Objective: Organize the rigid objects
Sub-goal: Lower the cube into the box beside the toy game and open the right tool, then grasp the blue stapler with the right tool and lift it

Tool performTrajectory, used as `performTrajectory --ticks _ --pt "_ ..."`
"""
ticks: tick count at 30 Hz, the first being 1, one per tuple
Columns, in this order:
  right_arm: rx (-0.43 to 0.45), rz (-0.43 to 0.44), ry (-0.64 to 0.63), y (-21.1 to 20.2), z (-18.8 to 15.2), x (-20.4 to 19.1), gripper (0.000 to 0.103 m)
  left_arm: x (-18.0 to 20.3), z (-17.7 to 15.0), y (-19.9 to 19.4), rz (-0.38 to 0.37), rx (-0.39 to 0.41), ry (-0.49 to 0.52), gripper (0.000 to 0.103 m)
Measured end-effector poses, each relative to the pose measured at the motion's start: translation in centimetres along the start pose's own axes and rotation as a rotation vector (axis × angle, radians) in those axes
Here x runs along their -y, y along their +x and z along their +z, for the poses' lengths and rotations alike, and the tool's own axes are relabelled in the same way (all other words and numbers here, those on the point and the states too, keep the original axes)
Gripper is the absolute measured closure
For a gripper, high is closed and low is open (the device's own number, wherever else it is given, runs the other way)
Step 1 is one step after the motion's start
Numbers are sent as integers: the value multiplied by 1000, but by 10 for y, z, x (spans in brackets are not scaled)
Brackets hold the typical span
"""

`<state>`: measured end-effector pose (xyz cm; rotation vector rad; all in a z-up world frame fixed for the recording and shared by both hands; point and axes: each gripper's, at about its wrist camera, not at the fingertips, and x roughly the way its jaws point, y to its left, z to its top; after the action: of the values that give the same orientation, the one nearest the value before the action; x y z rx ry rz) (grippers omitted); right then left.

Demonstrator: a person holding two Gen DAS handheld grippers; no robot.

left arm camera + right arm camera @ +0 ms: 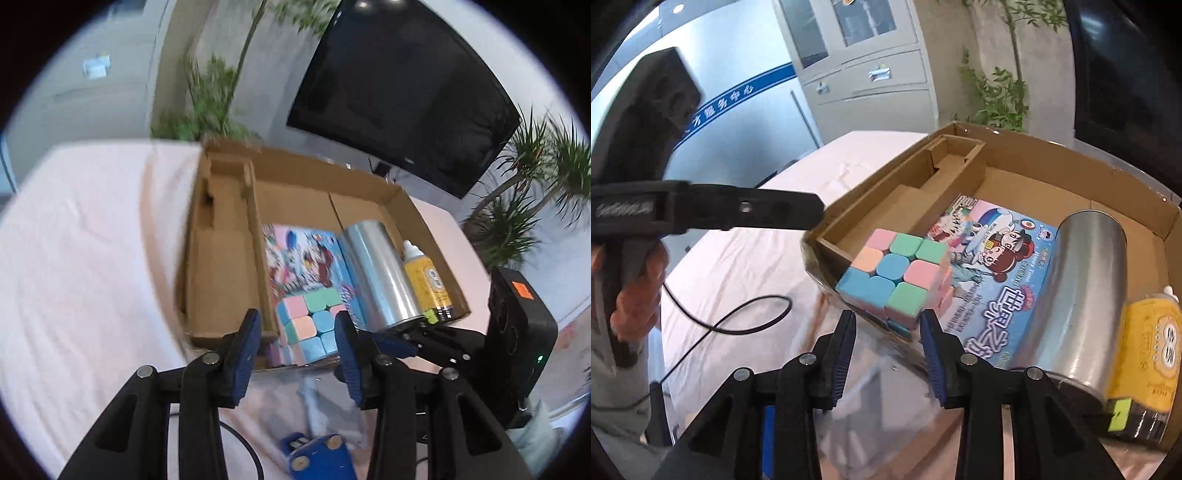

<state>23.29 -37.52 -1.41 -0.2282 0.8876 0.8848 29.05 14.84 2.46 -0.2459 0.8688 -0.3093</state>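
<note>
A pastel puzzle cube (308, 325) (895, 271) sits in the near corner of an open cardboard box (334, 182) (1049, 151), partly on a colourful flat cartoon box (299, 258) (993, 273). A silver metal can (380, 273) (1078, 295) lies beside it, then a yellow bottle (428, 277) (1145, 365). My left gripper (297, 350) is open, just short of the cube, holding nothing. My right gripper (888, 349) is open too, just in front of the cube and empty.
The box rests on a pale pink tablecloth (85, 258) (738, 269). The box's left compartment (221, 258) holds only a cardboard insert. A black cable (738, 321) loops on the cloth. The left tool's body (701, 214) crosses the right view. A dark monitor (406, 92) and plants stand behind.
</note>
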Motion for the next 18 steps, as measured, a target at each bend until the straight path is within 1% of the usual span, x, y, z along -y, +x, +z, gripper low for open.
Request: performTrajectory --ticks 1,2,3,4,5,6,7,8,10,11,13,15,17,18 --pt "21 -7 10 -4 -2 -3 66 5 -4 -10 45 30 27 55" --pt "46 -17 20 -10 -5 -6 66 8 -9 -21 94 62 47 42" --pt "79 -29 34 -20 -11 -8 56 12 -15 -34 138 108 64 29" --pt "117 -47 53 -32 -20 -10 33 14 -21 -44 164 140 73 24" --pt "153 -69 77 -44 -28 -10 20 16 -29 -55 195 178 80 21" --pt "190 -89 105 -54 -37 -10 1 17 -37 -64 217 206 85 21" --pt "219 -101 134 -64 -46 -11 0 19 -45 -71 244 225 89 21" --pt "218 -85 154 -73 -58 -13 0 20 -53 -77 276 232 84 21" --pt "186 -66 180 -80 -73 -17 0 19 -74 -82 307 227 48 21" --pt "155 -70 215 -81 -86 -22 0 18 -81 -81 297 211 32 21" --pt "90 -56 257 -76 -106 -31 0 15 -102 -76 252 145 -10 21" --pt "4 -29 266 -63 -127 -46 1 10 -123 -66 180 64 -54 21" --pt "-36 -49 243 -54 -143 -62 3 5 -138 -56 128 3 -128 21" --pt "-57 -72 230 -46 -150 -72 7 2 -142 -49 93 -27 -156 21"
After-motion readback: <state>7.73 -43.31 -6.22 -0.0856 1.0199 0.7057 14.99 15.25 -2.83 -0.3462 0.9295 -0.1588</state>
